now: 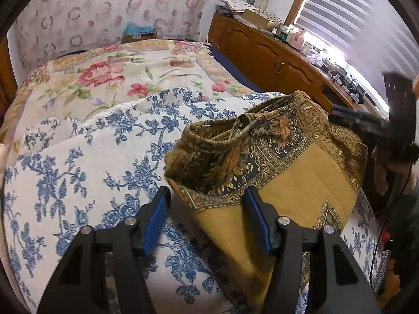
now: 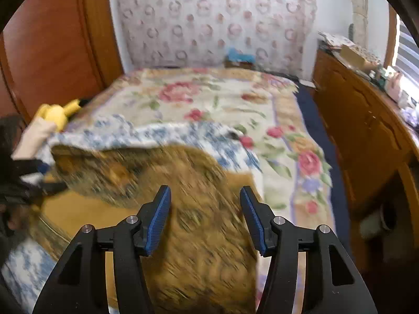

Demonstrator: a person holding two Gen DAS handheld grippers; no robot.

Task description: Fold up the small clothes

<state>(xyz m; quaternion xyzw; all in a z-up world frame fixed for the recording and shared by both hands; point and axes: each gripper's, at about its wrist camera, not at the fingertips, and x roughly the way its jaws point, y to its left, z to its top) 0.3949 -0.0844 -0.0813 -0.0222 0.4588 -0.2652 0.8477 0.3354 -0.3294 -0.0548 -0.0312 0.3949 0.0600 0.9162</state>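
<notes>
A mustard-and-black patterned garment (image 1: 275, 162) with a drawstring waistband lies on a white cloth with blue flowers (image 1: 78, 170) spread over the bed. My left gripper (image 1: 207, 192) hovers open above the garment's near left edge, and its pads touch nothing. At the far right of the left wrist view the right gripper (image 1: 335, 115) hangs over the garment's far side. The right wrist view is blurred. In it my right gripper (image 2: 204, 190) stands open over the garment (image 2: 199, 235), nothing pressed between its pads. The left gripper (image 2: 49, 178) shows at the left edge by the garment's corner.
A floral bedspread (image 1: 117, 73) covers the rest of the bed. A wooden cabinet (image 1: 262, 52) with clutter on top runs along the right under a window with blinds (image 1: 353, 13). A yellow soft toy (image 2: 56, 113) lies by the wooden panel (image 2: 52, 39) at the left.
</notes>
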